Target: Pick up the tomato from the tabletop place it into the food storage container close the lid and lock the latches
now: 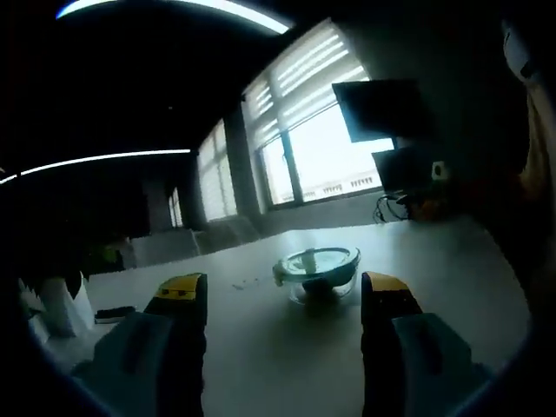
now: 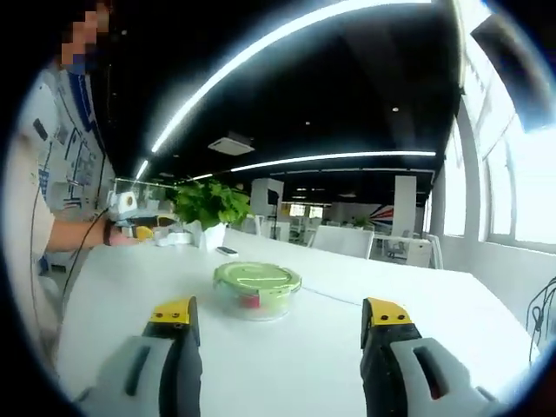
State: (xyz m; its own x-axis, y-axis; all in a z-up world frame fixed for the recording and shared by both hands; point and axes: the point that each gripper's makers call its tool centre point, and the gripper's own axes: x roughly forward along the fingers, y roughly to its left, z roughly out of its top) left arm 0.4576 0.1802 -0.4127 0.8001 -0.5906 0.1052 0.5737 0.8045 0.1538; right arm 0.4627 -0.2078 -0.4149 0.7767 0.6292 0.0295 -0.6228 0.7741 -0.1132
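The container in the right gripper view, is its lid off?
No, the green lid sits on the glass container, with something red inside.

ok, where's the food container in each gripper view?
Left gripper view: food storage container just right of centre, on the white table, between the open jaws.
Right gripper view: container slightly left of centre, something red inside.
Shared landmark: its green-rimmed lid.

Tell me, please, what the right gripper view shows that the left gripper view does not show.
Right gripper view: a potted plant, a person's arm at the table edge, and something red, likely the tomato, inside the container.

Left gripper view: bright windows and a dark monitor.

Both views: the white table and the lidded glass container, beyond open, empty jaws.
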